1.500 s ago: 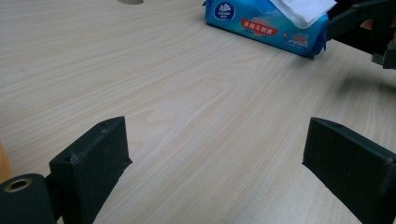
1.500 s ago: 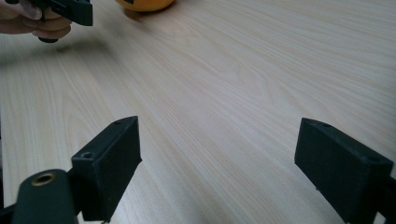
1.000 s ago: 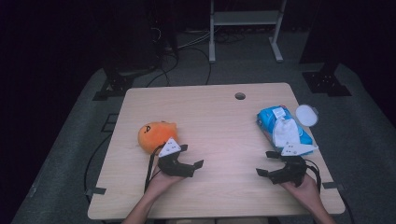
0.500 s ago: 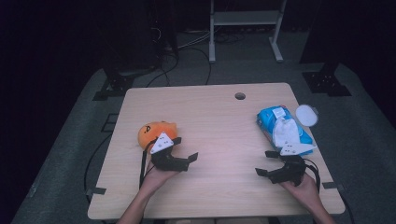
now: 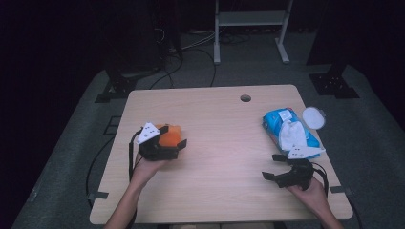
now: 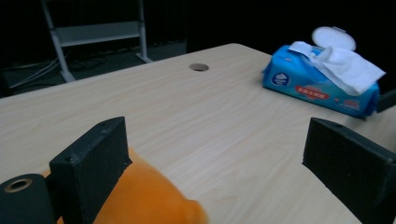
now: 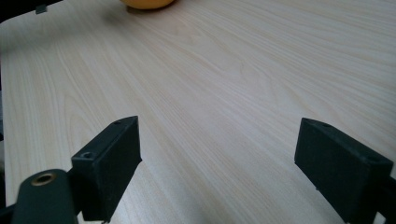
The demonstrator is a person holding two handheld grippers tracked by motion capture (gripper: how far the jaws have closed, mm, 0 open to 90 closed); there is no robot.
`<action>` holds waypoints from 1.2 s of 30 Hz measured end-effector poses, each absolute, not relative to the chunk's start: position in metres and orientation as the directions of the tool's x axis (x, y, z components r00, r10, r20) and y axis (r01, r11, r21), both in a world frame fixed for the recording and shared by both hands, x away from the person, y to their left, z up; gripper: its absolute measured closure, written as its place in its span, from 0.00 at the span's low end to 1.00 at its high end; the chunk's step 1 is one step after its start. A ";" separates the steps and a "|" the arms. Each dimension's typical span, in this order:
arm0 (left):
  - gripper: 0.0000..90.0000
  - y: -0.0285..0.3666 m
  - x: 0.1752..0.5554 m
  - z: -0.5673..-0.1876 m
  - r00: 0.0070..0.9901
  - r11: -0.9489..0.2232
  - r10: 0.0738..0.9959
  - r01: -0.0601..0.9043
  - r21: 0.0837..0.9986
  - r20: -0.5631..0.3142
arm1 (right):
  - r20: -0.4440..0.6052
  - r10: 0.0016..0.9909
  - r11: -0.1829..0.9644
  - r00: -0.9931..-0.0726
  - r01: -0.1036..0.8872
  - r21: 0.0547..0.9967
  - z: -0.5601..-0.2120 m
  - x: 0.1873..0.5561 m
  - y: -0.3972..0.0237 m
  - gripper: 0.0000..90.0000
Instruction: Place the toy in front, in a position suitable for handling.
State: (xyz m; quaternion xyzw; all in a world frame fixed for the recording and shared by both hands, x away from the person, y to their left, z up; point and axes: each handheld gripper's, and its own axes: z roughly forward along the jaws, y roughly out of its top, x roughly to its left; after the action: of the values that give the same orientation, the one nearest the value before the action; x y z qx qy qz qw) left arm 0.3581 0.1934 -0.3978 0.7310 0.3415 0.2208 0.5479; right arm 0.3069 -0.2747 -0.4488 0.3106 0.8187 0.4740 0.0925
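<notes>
- While one second ago the left gripper [image 5: 173, 140] stood just in front of the soft orange plush toy [image 5: 168, 135], it has now moved forward over it, so the toy lies between the two black jaws at the left part of the pale wooden table [image 5: 215, 124].
- From the left gripper view, the jaws are still spread wide; the toy [image 6: 144, 200] touches the near jaw, and a clear gap remains to the other one. The grasp seems to be prepared but not yet closed.
- At the right, the right gripper [image 5: 276, 169] has stayed low at the front edge of the table, with its jaws parted and nothing between them, only bare wood.
- Just behind it lies the blue soft pack of wet wipes [image 5: 285, 129]. Its round white lid [image 5: 314, 117] is flipped open, and one white wipe [image 5: 292, 135] hangs out over the top of the pack.
</notes>
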 end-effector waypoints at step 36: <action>0.15 0.243 0.386 -0.439 0.529 -0.216 0.848 0.354 0.910 -0.005 | 0.143 0.588 0.352 -0.796 0.411 0.841 -0.446 0.305 -0.274 0.15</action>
State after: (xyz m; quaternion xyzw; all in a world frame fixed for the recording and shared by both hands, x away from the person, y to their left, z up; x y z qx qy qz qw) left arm 0.3860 0.2425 -0.4394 0.7350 0.4091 0.2607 0.4739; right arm 0.3051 -0.2745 -0.4460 0.3055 0.8172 0.4800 0.0919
